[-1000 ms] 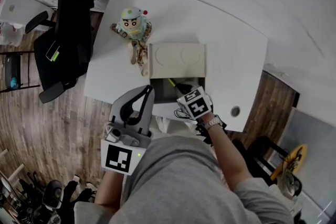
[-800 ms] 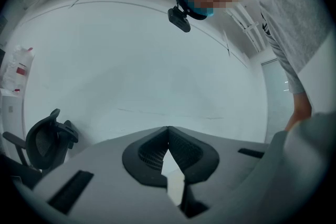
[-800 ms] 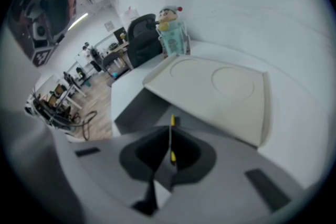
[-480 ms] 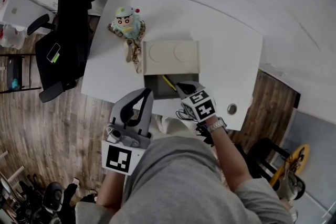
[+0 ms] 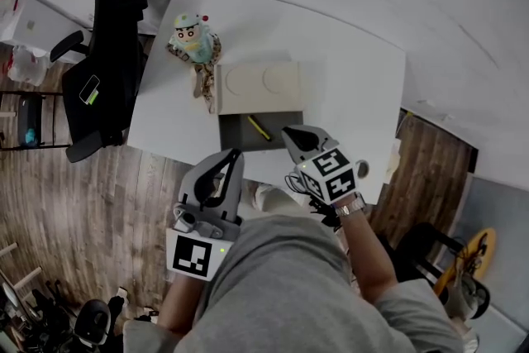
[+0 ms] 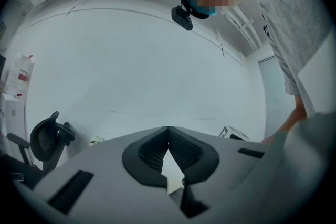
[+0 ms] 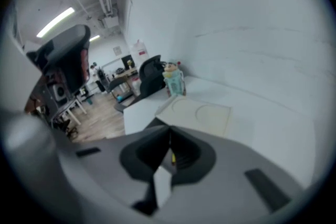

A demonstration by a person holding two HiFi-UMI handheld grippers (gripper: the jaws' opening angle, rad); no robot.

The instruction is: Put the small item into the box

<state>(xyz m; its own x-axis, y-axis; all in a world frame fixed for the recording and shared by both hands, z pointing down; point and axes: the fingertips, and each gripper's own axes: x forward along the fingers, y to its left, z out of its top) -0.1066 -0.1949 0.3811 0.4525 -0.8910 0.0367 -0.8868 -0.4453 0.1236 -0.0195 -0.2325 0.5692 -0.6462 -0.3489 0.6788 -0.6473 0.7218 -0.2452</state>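
Head view, from largest to smallest. Across the middle: white table (image 5: 364,87), with a black office chair (image 5: 111,70) beside its left edge. On the table's near half: the box (image 5: 240,143), open, its pale lid (image 5: 256,87) folded back flat toward the far side, just beside a soft doll (image 5: 193,41).

Judged the main hazard: a knock from the right gripper (image 5: 289,132), poised over the box's near right corner. Likely result: the light box shoved askew or nudged toward the close-by table edge. Judged second: contents unsecured while the lid lay open.

Read in the right gripper view: jaws closed together at the tips, nothing pinched, only a sliver of yellow visible past them. Left gripper (image 5: 231,155): positioned above the table's near edge, close to the box's front wall, jaws likewise tip to tip on nothing.

Smallest: the small item (image 5: 259,127), a thin yellow stick, found lying loose on the box's dark floor, touched by neither gripper.
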